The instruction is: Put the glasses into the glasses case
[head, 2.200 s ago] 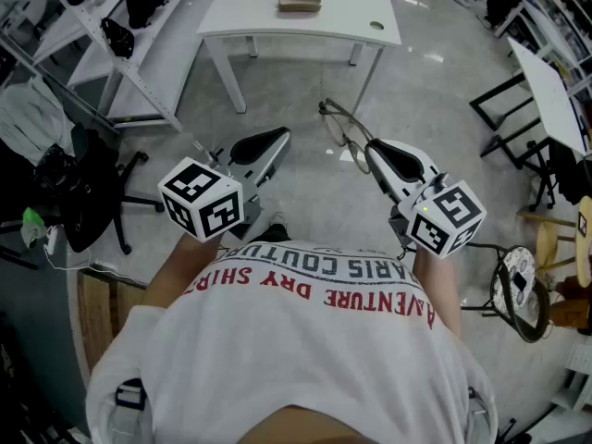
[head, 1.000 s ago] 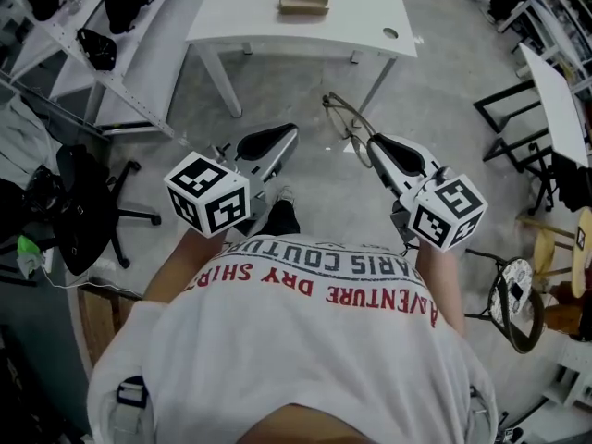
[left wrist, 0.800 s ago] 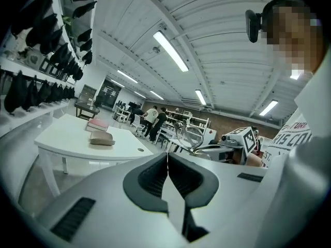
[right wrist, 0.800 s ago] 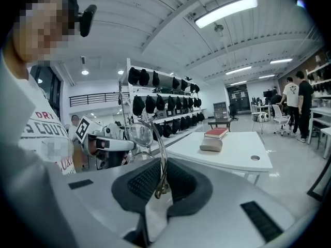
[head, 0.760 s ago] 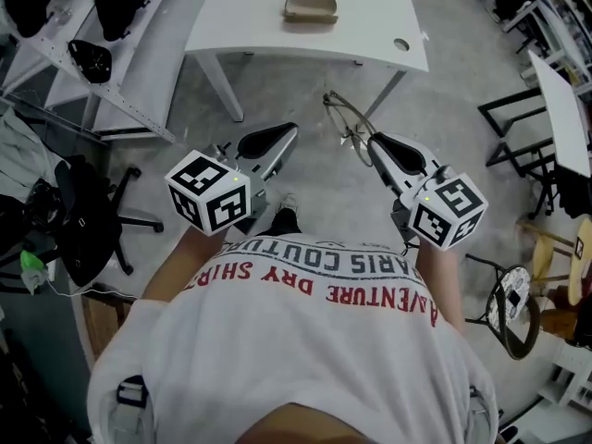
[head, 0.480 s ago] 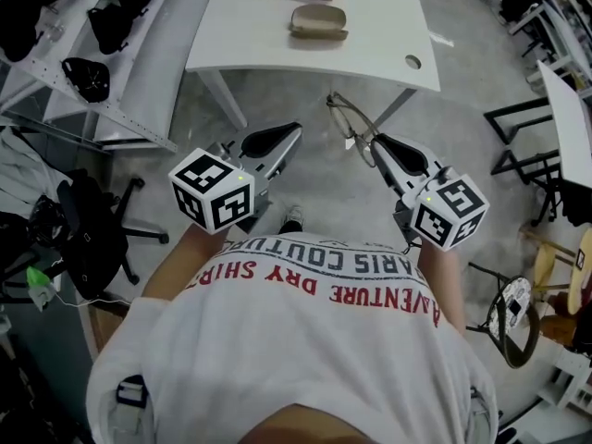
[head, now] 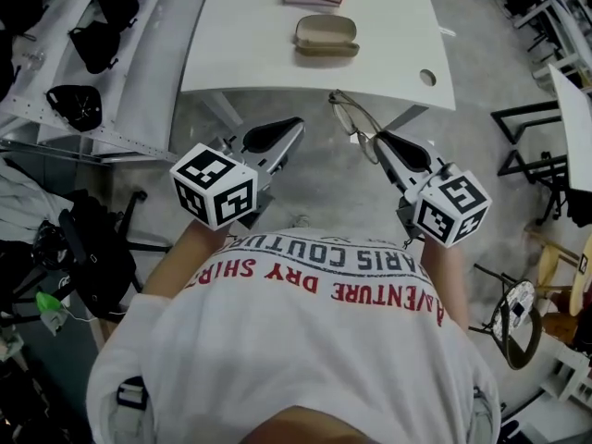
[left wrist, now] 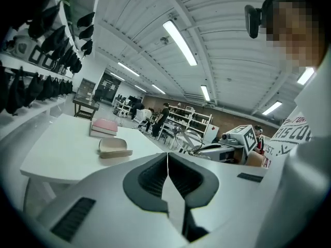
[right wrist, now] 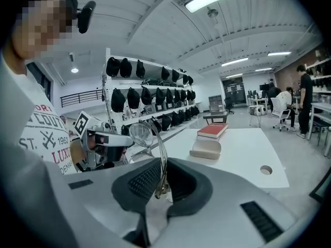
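The thin metal-framed glasses (head: pixel 349 118) are pinched between the narrow fingers of the right gripper (head: pixel 379 138), the left gripper (head: pixel 297 123) has its fingers pressed together on nothing, and the beige glasses case (head: pixel 326 35) waits ahead of them on the white worktop (head: pixel 242 55), not yet filled.

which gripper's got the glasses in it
The right gripper: its jaws are shut on the frame of the glasses, whose lenses stick out past the tips. The left gripper is shut on nothing.
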Motion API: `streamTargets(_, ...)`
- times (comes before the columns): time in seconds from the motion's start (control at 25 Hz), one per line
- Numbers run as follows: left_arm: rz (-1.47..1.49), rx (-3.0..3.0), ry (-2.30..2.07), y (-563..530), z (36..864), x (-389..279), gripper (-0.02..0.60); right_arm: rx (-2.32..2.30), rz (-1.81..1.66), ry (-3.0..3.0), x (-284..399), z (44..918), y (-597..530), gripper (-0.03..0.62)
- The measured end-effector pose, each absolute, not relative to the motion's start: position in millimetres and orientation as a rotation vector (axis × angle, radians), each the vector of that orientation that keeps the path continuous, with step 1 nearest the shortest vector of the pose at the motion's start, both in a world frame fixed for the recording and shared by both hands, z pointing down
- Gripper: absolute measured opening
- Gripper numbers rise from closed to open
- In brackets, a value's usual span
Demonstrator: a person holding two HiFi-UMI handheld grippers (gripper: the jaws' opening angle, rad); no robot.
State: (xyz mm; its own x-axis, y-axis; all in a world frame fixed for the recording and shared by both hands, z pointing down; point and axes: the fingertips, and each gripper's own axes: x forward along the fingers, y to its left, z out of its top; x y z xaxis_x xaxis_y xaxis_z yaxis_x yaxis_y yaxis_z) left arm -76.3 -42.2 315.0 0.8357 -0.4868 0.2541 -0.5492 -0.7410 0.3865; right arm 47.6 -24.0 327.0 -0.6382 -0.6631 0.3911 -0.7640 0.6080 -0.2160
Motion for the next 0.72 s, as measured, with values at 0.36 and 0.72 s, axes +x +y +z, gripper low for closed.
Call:
streamTargets(0.36,0.191,2.551,-0.749,-64.1,331.4,-68.2,0.029,1.179,0.553,-2.539,55.1,341.8,-41.6,0.046)
streamTargets(0.72,0.198,2.53,-0.785,-97.8,338.4,-59.8,0.029,1.134,0.558,-2.557,61.5,346.9,-79.1,0.046)
